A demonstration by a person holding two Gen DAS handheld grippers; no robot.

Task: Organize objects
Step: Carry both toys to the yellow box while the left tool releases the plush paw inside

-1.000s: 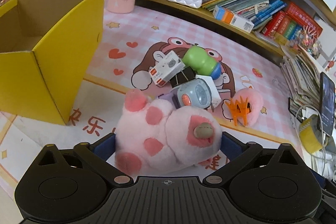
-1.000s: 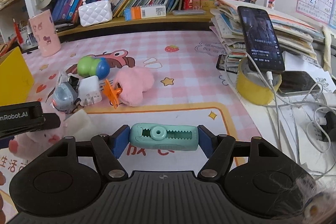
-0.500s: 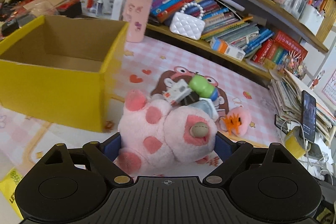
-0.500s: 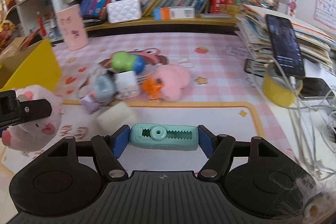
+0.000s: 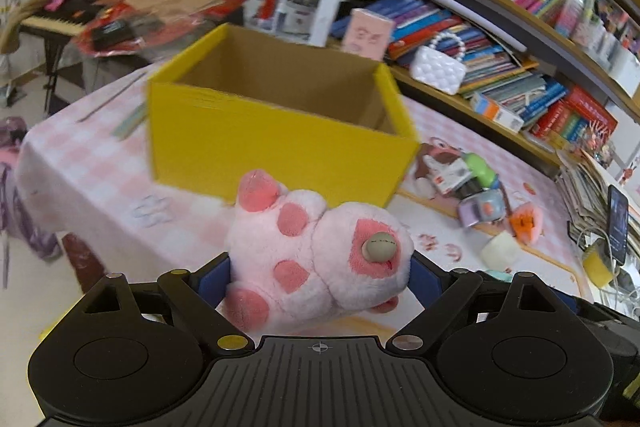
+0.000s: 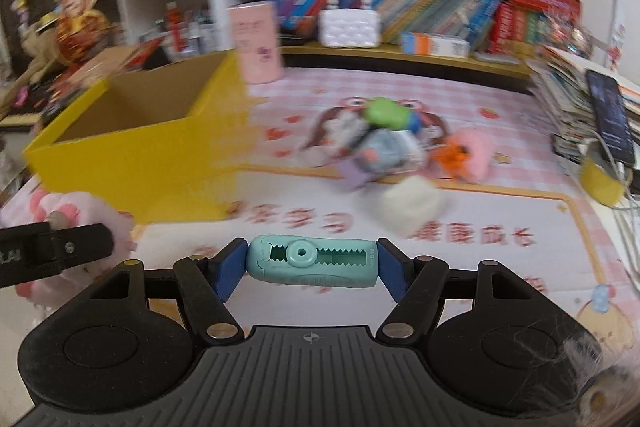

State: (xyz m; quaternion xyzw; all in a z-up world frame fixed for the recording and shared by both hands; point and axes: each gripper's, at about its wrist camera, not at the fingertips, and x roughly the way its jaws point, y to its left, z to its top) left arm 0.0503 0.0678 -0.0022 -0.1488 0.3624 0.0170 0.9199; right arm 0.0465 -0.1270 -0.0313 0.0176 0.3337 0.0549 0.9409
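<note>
My left gripper is shut on a pink plush toy and holds it in the air in front of the open yellow cardboard box. The plush and left gripper also show at the left edge of the right wrist view. My right gripper is shut on a teal correction-tape dispenser, held above the mat to the right of the yellow box. A pile of small toys lies on the pink mat, right of the box.
A white roll lies in front of the pile. A pink cup and a white purse stand by the bookshelf behind. A phone on a book stack and a yellow tape roll are at the right.
Both grippers have moved left and up toward the yellow box with their loads still held. The box now lies straight ahead of the left gripper; the toy pile has shifted right.
</note>
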